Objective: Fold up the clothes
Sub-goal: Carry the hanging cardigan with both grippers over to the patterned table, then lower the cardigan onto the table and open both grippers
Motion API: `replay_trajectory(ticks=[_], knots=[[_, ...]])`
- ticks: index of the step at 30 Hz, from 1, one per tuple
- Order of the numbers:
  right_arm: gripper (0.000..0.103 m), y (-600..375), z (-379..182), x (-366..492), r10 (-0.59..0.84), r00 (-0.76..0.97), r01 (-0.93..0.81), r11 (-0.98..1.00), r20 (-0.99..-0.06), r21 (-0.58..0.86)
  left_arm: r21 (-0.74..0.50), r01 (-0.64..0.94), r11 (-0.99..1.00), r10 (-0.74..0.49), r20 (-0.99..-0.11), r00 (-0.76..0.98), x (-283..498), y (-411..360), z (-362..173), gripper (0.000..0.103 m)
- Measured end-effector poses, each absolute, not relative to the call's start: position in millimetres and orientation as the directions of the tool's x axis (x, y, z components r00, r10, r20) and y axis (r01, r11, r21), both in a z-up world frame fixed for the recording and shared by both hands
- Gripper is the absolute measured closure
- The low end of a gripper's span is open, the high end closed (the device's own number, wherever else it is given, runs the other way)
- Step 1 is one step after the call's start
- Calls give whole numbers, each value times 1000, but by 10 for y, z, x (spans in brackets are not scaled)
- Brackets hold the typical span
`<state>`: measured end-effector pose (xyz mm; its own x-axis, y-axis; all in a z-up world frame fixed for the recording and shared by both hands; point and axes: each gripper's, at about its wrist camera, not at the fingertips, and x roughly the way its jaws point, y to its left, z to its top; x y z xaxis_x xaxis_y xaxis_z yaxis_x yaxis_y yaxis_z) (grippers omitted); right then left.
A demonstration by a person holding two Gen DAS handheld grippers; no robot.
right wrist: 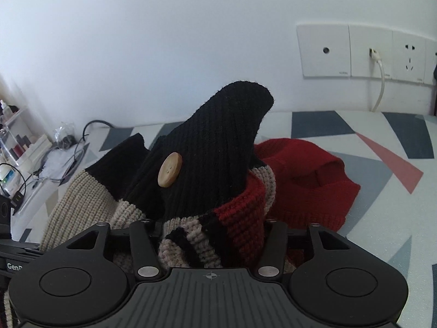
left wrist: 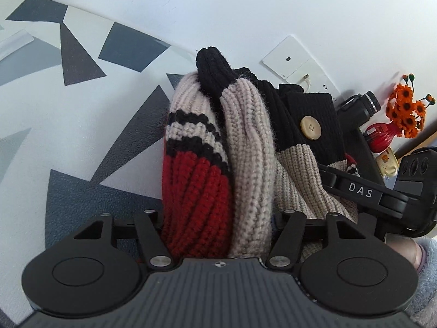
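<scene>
The left gripper (left wrist: 218, 218) is clamped on a bunched fold of the knit cardigan (left wrist: 245, 147) — beige, red and black, with a wooden button (left wrist: 310, 127). The right gripper (right wrist: 210, 232) pinches it too, lifting it above the patterned desk (right wrist: 382, 147) near the wall sockets (right wrist: 368, 52).

White wall (right wrist: 164, 41) w/ outlets (right wrist: 366, 52), geometric-print table cover (right wrist: 396, 142).
</scene>
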<state>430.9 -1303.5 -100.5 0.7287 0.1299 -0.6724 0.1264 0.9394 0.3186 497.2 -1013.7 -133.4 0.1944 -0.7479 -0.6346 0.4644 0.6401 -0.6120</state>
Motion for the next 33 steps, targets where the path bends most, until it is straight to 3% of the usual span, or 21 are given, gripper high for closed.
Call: replay_trajectory(ticks=[4, 7, 11, 14, 16, 20, 26, 33], knots=[[49, -13168, -1101, 4311, 158, 714, 145, 920, -682, 365, -604, 464, 648, -739, -645, 194, 4982, -10155, -1366, 34], [46, -13230, -1145, 4303, 169, 711, 156, 908, -682, 388, -601, 427, 676, -722, -656, 220, 4945, -10122, -1368, 20], [40, -13253, -1141, 4280, 157, 709, 179, 903, -687, 391, -597, 362, 716, -692, -671, 265, 4867, -10061, -1355, 10], [29, -13284, -1119, 4246, 147, 708, 196, 898, -690, 393, -561, 306, 770, -637, -709, 303, 4812, -10029, -1305, 0], [17, -13335, -1090, 4226, 145, 704, 209, 893, -695, 399, -524, 278, 805, -593, -728, 343, 4753, -10003, -1201, 0], [7, -13606, -939, 4145, 158, 712, 264, 842, -684, 470, -471, 263, 842, -539, -717, 442, 4573, -9916, -894, 0], [4, -13946, -693, 3699, 176, 765, 225, 829, -620, 512, -477, 273, 836, -545, -654, 525, 4140, -9688, -498, 0], [3, -14247, -649, 2935, 177, 827, 211, 782, -534, 586, -396, 377, 837, -547, -621, 561, 3564, -9869, -359, 0]])
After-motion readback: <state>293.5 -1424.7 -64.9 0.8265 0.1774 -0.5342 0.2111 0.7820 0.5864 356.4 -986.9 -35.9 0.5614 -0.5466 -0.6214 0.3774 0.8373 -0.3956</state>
